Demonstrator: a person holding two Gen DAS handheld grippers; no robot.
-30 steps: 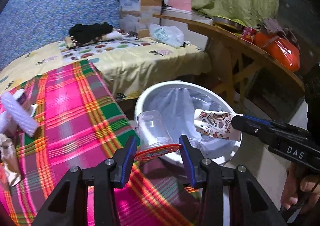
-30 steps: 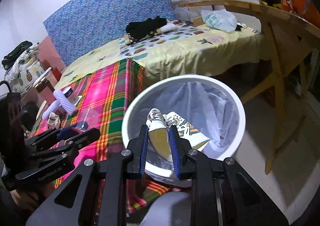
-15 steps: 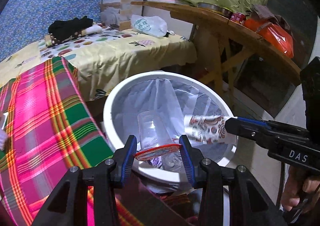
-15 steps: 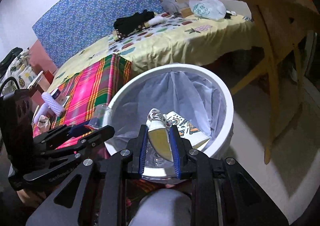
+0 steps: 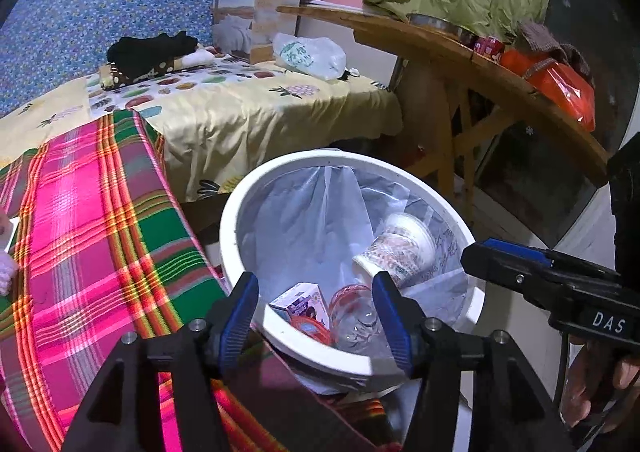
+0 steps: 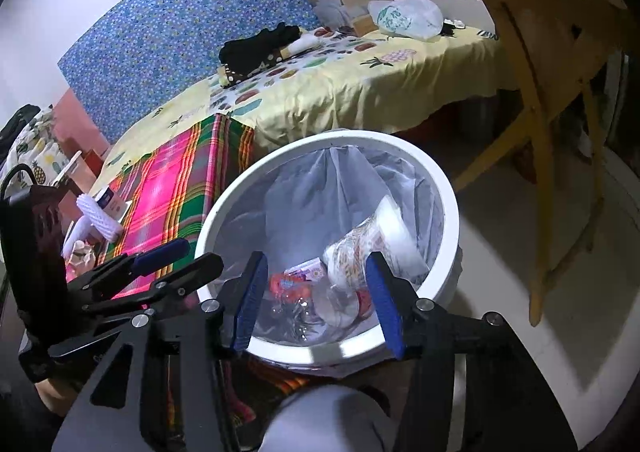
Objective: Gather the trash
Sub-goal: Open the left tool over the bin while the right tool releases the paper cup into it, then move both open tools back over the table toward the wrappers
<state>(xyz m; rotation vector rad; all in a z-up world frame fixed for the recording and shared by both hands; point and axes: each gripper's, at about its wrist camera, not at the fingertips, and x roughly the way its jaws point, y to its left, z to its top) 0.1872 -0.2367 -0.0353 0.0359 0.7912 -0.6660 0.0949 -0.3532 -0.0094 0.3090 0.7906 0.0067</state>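
A white trash bin [image 5: 298, 340] [image 6: 450, 212] lined with a clear bag stands by the plaid table. Inside lie a patterned paper cup [image 5: 394, 248] [image 6: 360, 248], a clear plastic cup with a red rim [image 5: 354, 318] [image 6: 352, 304] and a small printed carton [image 5: 302, 302] [image 6: 306, 266]. My left gripper [image 5: 316, 312] is open and empty over the bin's near rim. My right gripper [image 6: 316, 296] is open and empty over the bin; it also shows at the right of the left wrist view [image 5: 504, 260]. My left gripper's fingers [image 6: 160, 256] show at the left of the right wrist view.
The pink and green plaid table [image 5: 100, 236] [image 6: 168, 192] lies left of the bin, with a white ribbed object [image 6: 98, 218] and small items on it. A yellow-covered bed [image 5: 240, 108] lies behind. A wooden table [image 5: 480, 64] stands to the right.
Both grippers opened. The clear plastic cup dropped from my left gripper and the patterned paper cup from my right; both now lie in the bin.
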